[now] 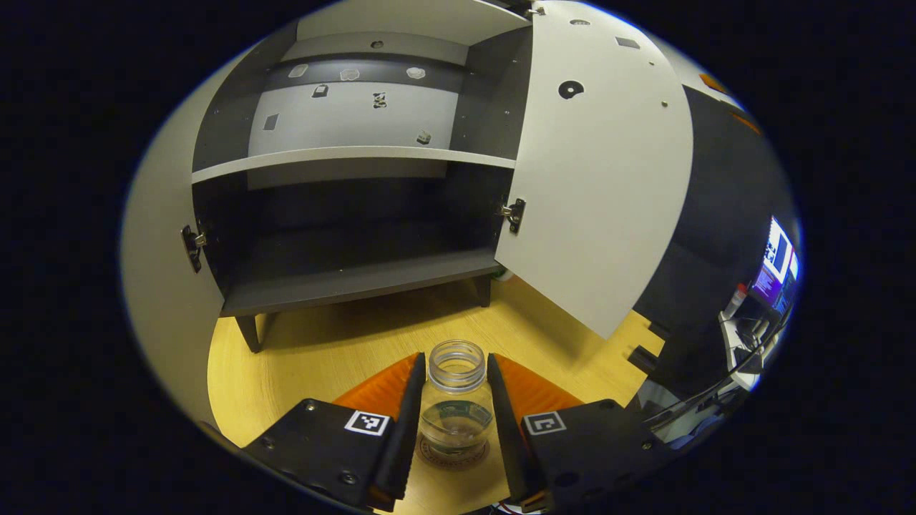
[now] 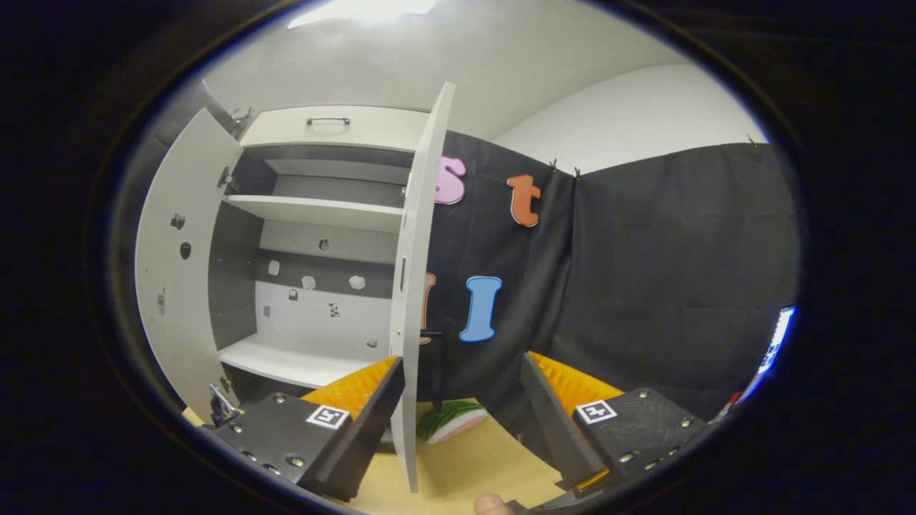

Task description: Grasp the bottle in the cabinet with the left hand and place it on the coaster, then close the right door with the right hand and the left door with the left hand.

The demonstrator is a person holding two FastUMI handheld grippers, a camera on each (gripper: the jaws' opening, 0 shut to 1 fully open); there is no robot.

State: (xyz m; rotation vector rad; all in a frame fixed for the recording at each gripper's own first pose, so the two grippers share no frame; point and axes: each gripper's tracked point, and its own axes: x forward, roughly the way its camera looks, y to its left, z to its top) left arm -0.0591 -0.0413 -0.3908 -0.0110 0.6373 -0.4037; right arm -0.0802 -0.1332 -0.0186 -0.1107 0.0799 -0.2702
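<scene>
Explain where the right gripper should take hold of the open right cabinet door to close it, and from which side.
Push near the right door's free vertical edge, from its outer face: it stands edge-on between the right gripper's open fingers, farthest from the hinges.

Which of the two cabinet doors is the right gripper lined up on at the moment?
The cabinet's right door: in the right gripper view its edge stands between the open fingers of the right gripper. The left door hangs open farther off, at the cabinet's other side.
</scene>
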